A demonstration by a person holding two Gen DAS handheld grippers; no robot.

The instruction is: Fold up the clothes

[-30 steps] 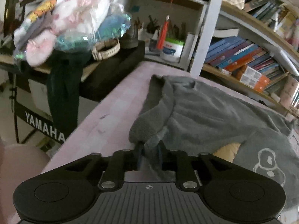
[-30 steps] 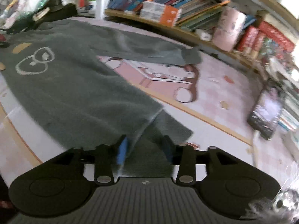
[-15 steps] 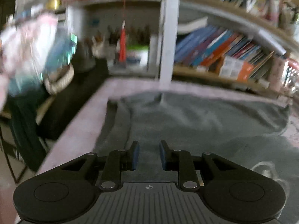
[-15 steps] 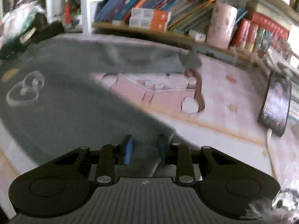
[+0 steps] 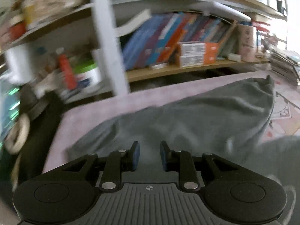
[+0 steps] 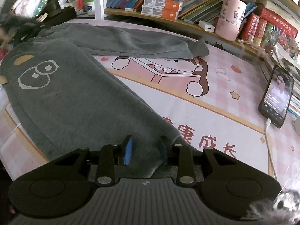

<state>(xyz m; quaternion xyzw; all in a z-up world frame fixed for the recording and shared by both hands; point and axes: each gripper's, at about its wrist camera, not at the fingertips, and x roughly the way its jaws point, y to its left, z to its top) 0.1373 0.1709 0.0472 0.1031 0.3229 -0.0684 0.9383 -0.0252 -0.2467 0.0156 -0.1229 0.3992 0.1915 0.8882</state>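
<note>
Although smeared by a fast swing, left wrist view first: now faces the bookshelf [image 5: 168, 69] rather than the cluttered end of the surface seen a second ago. Looks along the grey sweater [image 5: 187, 116], spread over the pink surface [image 5: 90, 116]. Left gripper [image 5: 148, 155] low over the cloth, fingers [image 5: 135, 155] set narrow, at the same gap as before. Bunched sleeve end that filled that gap a second ago no longer shows there. Only smooth grey seen through it, and too blurred to tell whether any cloth is pinched.

Right wrist view next: sharp and almost unmoved. Right gripper [image 6: 145, 149] at the near hem corner [image 6: 150, 155] of the sweater [image 6: 75, 97]. Fingers [image 6: 128, 150] wider a second ago, then drawn in, now opening again a touch, with the corner between them and filling the gap. Body flat and face up, bear print showing, far sleeve [image 6: 131, 41] stretched out towards the shelf. Phone [image 6: 277, 95] well apart on the right.

For the task: probably one sleeve side dealt with, and the hem now taken for the next fold. Worth checking the hem grip before lifting, given the loosening.
</note>
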